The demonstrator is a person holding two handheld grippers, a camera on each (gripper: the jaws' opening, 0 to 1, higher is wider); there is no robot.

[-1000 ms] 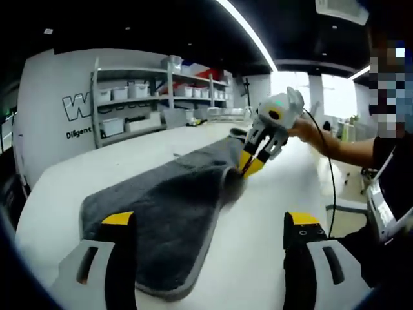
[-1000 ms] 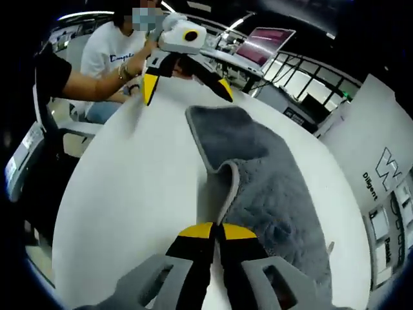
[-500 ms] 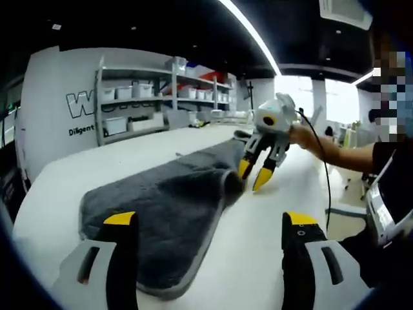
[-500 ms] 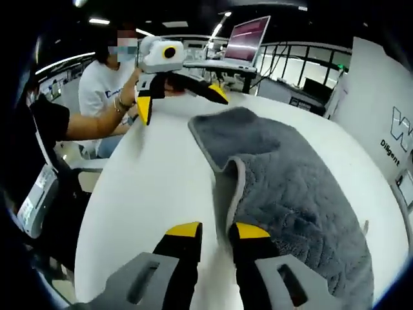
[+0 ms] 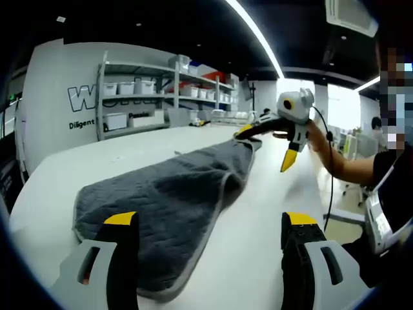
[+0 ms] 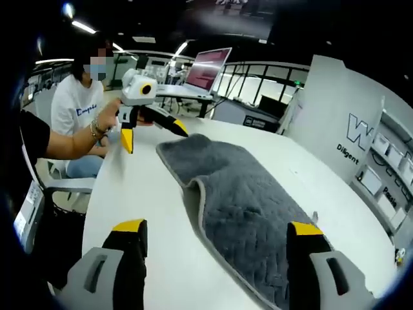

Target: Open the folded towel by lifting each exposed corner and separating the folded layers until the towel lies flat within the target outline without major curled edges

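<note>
A long grey towel (image 5: pixel 169 200) with a lighter hem lies stretched along the white table (image 5: pixel 258 213). My left gripper (image 5: pixel 210 221) stands wide open above its near end, touching nothing. Over the far end my right gripper (image 5: pixel 266 145) hangs open in a person's hand, clear of the cloth. In the right gripper view the towel (image 6: pixel 242 213) runs away from my open right gripper (image 6: pixel 216 227), and its hem bends slightly at a kink midway along the left edge. At the far end the left gripper (image 6: pixel 153 134) hangs open.
Shelves with white bins (image 5: pixel 129 103) stand along the wall behind the table. A seated person in a white shirt (image 6: pixel 71 110), a laptop screen (image 6: pixel 208 64) and a chair (image 6: pixel 58 187) sit beyond the table (image 6: pixel 142 187).
My right gripper opened, let go of the towel's edge and drew back and up. The lifted fold dropped and the towel lies flatter. The left gripper stayed open.
</note>
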